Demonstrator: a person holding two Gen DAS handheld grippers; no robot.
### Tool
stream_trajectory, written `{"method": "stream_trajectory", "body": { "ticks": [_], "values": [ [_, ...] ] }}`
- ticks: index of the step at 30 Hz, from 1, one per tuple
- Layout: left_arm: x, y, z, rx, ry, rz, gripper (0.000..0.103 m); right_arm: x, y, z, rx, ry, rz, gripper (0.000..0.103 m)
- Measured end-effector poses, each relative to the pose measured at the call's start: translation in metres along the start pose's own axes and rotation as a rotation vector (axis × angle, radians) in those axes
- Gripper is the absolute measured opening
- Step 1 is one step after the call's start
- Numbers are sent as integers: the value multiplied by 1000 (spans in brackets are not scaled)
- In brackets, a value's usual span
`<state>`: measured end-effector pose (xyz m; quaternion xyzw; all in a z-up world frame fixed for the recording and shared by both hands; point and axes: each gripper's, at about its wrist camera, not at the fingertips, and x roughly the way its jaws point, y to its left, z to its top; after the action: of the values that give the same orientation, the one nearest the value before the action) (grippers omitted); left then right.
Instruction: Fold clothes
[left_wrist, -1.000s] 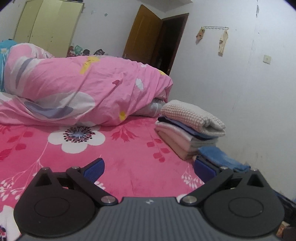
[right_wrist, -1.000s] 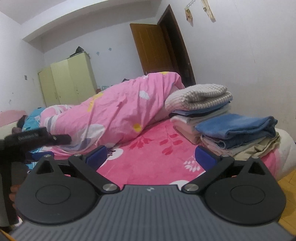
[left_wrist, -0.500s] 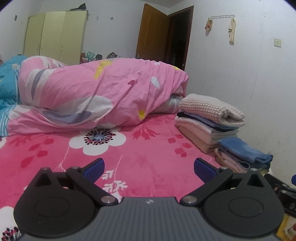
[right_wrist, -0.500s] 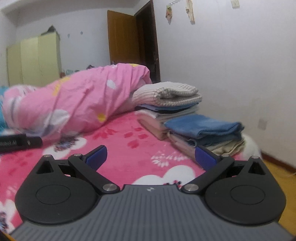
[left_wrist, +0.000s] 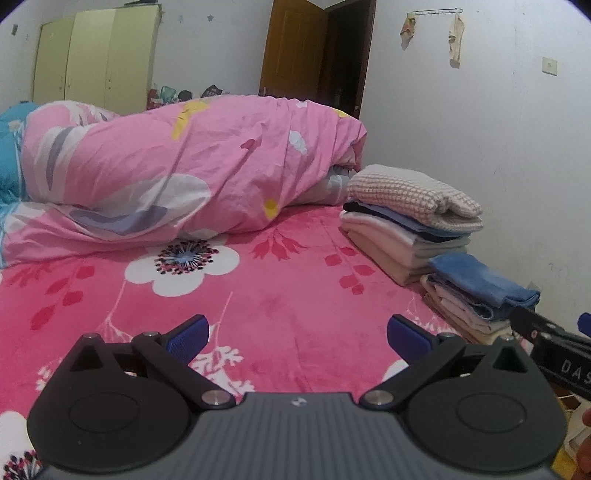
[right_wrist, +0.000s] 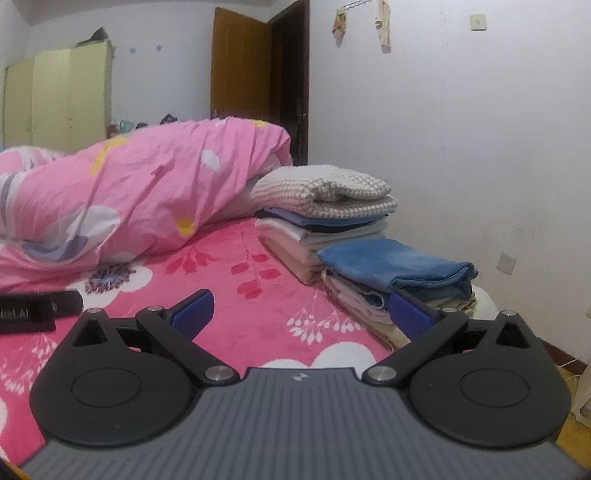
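Right now both tools hang empty above the bed: the left gripper (left_wrist: 297, 334) has its blue pads spread wide over the flowered pink sheet (left_wrist: 280, 306), and the right gripper (right_wrist: 301, 312) is spread just as wide, with nothing between its fingers either. No loose garment lies on the bare sheet between them (none that these views show, anyway), so the step in hand looks like fetching the next piece or finishing up.

Just beyond the right gripper sits the near pile of folded clothes (right_wrist: 373, 299), topped by a blue towel-like piece (right_wrist: 395, 264). Behind it, touching or nearly so, stands the taller stack (left_wrist: 402, 236) with a waffle-knit cream top (left_wrist: 413, 194) uppermost. Both hug the bed's edge by the wall.

To do this well, I would keep the grippers high when passing those piles, since a low sweep could drag the blue piece off. Farther back lies the rumpled pink quilt (left_wrist: 184, 173), then the wardrobe (left_wrist: 92, 59) and the open door (left_wrist: 295, 51).
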<state>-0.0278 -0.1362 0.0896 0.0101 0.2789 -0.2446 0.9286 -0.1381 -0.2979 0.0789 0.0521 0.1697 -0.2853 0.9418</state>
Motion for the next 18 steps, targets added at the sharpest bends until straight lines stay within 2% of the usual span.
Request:
{"method": "stream_trajectory", "body": {
  "ticks": [3,10,18],
  "values": [
    [4,-3,0,-2,14,-3,103,-2,1,3,-32,-13,-57,102],
    [3,-14,-1,28,7,-8,103,-4,-3,3,-34,-22,-77,102],
    [-2,-26,-2,74,-18,5,103,-6,-9,1,-3,-12,-54,102]
  ]
}}
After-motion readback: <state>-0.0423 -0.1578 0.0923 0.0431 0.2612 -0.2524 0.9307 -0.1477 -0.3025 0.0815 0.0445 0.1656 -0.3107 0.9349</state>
